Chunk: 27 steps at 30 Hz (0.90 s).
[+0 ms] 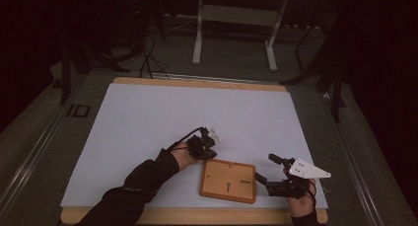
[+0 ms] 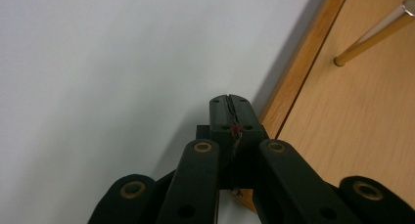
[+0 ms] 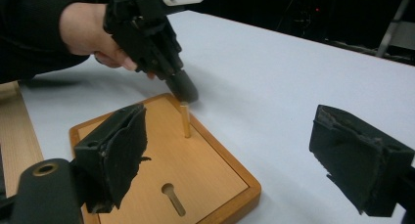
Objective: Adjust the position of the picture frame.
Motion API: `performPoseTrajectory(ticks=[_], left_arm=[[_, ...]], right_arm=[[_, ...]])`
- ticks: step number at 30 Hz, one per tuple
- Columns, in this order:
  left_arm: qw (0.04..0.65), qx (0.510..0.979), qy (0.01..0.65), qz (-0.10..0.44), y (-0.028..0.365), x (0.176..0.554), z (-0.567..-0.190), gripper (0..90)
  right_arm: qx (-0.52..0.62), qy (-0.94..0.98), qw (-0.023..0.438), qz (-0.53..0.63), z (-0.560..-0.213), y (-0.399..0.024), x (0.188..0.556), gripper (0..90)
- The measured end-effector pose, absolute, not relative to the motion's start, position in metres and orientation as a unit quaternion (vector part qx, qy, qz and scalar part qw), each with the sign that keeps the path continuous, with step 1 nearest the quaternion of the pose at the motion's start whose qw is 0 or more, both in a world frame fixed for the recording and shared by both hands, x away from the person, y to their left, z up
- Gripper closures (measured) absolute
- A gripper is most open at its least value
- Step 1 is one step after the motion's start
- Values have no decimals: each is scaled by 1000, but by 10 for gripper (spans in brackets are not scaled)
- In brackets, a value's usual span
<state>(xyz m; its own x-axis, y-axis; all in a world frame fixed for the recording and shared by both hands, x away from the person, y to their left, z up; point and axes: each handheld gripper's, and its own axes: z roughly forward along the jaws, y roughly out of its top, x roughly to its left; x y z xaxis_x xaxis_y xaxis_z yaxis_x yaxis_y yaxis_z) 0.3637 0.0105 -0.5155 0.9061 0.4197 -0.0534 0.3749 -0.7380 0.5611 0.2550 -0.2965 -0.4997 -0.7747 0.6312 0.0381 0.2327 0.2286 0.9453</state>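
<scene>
Dim room, white bench top (image 1: 162, 117) with a wood rim along its near and far edges. A shallow wooden tray (image 1: 228, 180) lies flat near the bench's near edge, right of centre; its raised rim runs all round. A brass peg (image 3: 185, 119) stands upright in the tray floor toward its far side, and a keyhole-shaped slot (image 3: 173, 198) is cut in the floor nearer the right gripper's camera. In the high view both show only as small dark marks, too small to read. Left gripper (image 1: 203, 148) sits at the tray's far left corner, held by a hand (image 1: 183, 156) coming out of a dark sleeve (image 1: 143, 181); its jaws are pressed together, pads meeting, with a thin frayed seam and a red speck between them, whether anything is pinched there cannot be told. From the right gripper view the tips hover just above and behind the peg top; touching or not is unclear. Left gripper view cuts the peg off at the frame's top right. Right gripper (image 1: 270, 172) hangs just beside the tray's right edge, jaws spread wide, nothing between them, pads worn and ragged. Its hand (image 1: 301, 202) is partly cut by the frame bottom. Floor beyond the bench is dark; a pale table frame (image 1: 236, 28) and cables barely show
</scene>
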Motion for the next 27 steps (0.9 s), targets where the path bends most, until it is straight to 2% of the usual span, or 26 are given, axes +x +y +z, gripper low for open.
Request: performPoseTrajectory(ticks=[27], left_arm=[[288, 934, 210, 24, 22, 354, -516, 900]], right_arm=[[277, 767, 176, 552, -500, -292, 257, 137]])
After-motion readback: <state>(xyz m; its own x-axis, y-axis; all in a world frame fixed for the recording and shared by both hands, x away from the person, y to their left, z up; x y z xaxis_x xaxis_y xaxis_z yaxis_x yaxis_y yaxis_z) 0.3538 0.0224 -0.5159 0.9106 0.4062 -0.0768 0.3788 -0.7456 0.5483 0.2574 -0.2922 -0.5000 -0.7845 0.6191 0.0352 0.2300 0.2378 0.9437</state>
